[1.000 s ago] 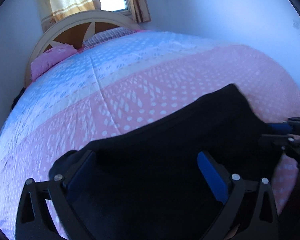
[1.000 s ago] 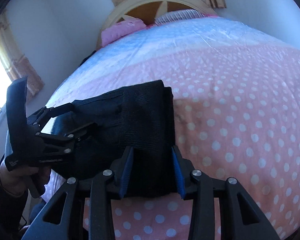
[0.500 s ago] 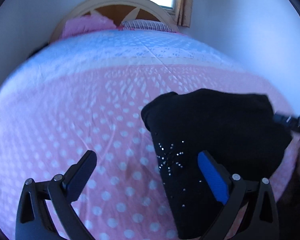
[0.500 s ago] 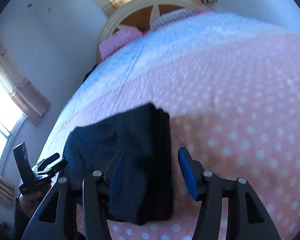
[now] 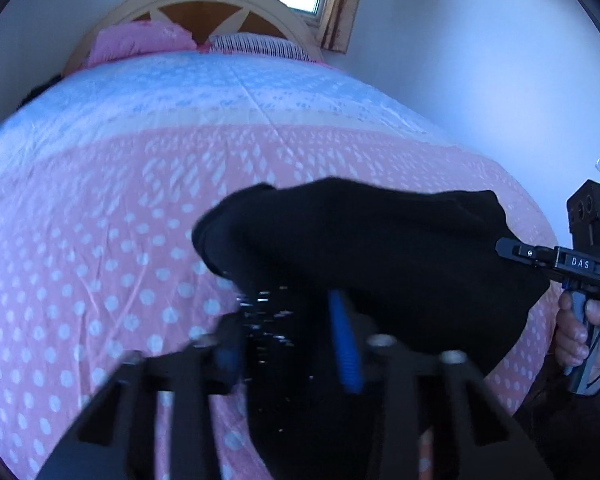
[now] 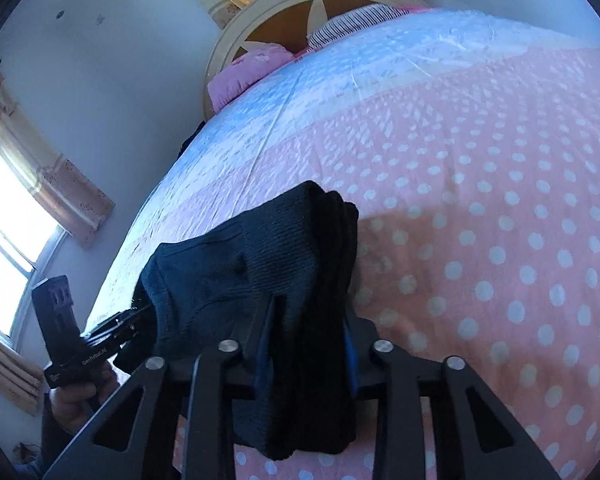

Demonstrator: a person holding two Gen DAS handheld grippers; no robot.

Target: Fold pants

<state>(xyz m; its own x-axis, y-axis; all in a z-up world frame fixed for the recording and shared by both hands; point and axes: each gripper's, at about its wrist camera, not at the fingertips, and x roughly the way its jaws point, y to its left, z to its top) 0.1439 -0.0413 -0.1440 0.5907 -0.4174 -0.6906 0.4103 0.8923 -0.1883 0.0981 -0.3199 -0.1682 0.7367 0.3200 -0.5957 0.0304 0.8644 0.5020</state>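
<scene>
Folded black pants [image 6: 300, 300] lying on the pink dotted bedspread [image 6: 500, 240], pinched at opposite ends between the fingers of right gripper [image 6: 306, 356] and left gripper [image 5: 288, 344], both clenched on cloth, probably to keep the stack together for a lift.

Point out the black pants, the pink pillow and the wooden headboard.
black pants [image 6: 236, 268]: right wrist view, folded top layer.
pink pillow [image 6: 248, 66]: right wrist view, its middle.
wooden headboard [image 5: 188, 10]: left wrist view, brown panel under the arch.
</scene>
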